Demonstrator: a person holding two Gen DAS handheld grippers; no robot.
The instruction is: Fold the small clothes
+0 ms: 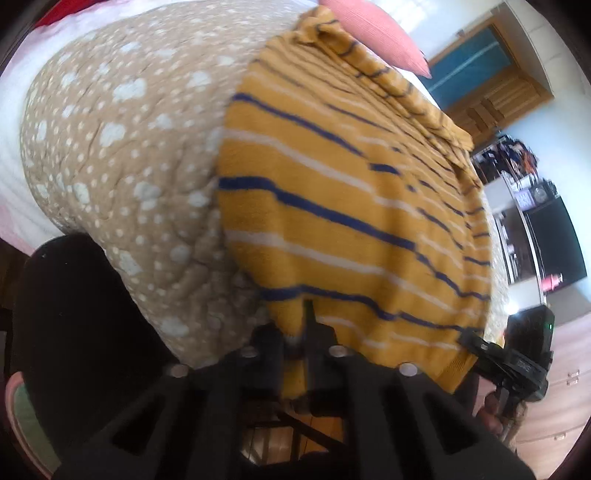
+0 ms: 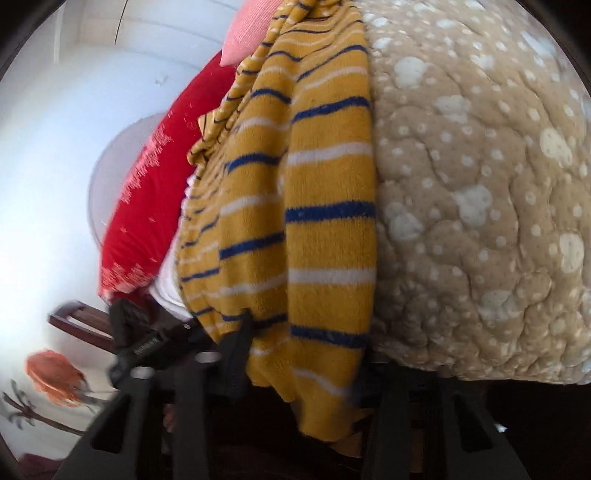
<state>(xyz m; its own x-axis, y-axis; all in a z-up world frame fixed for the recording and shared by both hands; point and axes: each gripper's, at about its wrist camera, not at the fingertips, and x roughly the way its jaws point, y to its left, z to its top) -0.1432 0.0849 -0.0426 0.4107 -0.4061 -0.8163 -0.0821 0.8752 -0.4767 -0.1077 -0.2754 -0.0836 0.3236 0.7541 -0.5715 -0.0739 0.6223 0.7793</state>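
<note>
Lying flat on the beige dotted quilt [image 1: 122,147], the mustard striped garment [image 1: 351,206] has its near hem pinched at both corners: left gripper [image 1: 301,332] and right gripper [image 2: 306,365] each clamp the fabric.

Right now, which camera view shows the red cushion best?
The right wrist view: the red cushion lies large beside the striped garment. The left wrist view shows only a red sliver at its top edge.

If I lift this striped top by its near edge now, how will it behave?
The striped top will probably droop: it's soft knit, already sagging over the quilt's edge. It likely drags rather than slides on that puffy quilt. Looks light.
</note>
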